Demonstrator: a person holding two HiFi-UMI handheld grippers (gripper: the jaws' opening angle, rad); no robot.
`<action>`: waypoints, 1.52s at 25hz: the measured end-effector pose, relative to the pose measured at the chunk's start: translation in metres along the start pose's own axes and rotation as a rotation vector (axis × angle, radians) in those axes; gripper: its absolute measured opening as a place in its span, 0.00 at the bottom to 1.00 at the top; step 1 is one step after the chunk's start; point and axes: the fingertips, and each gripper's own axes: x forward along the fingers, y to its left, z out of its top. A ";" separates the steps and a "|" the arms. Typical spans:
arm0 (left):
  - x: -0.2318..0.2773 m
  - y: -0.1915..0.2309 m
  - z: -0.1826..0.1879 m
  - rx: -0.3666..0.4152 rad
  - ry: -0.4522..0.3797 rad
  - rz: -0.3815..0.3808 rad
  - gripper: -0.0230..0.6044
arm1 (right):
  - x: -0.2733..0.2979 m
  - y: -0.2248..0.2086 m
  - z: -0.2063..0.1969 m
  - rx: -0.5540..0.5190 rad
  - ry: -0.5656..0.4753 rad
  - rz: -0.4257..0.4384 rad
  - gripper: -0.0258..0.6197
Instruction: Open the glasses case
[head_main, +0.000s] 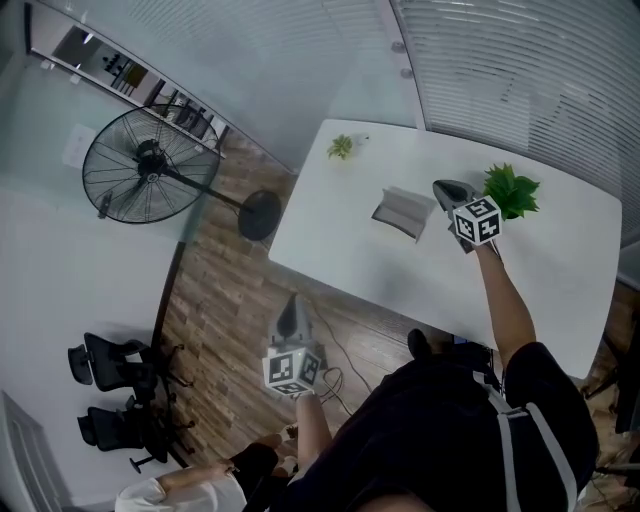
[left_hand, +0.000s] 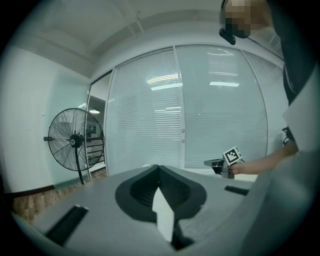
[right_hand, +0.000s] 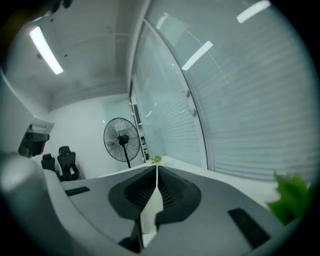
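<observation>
Only the head view shows the grey rectangular glasses case (head_main: 404, 212) on the white table (head_main: 560, 262); the left gripper (left_hand: 158, 167) and right gripper (right_hand: 156, 167) both have jaws closed, empty.

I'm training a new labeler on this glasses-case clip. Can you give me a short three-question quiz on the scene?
1. True or false: the left claw is held over the table.
2. Which stands closest to the right claw? A fan; B big plant; C chair.
3. Fill in: the jaws of both claws are ____.
Key: 1 false, it shows off the table, over the floor; 2 B, the plant; 3 shut, with nothing between them.
</observation>
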 end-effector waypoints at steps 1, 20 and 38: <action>0.002 -0.001 0.003 0.000 -0.011 -0.001 0.04 | -0.009 0.015 0.018 -0.087 -0.022 0.003 0.07; 0.017 -0.017 0.043 0.033 -0.143 -0.012 0.04 | -0.135 0.169 0.142 -0.236 -0.226 -0.080 0.06; -0.009 0.000 0.066 0.045 -0.172 0.025 0.04 | -0.154 0.170 0.146 -0.268 -0.207 -0.089 0.06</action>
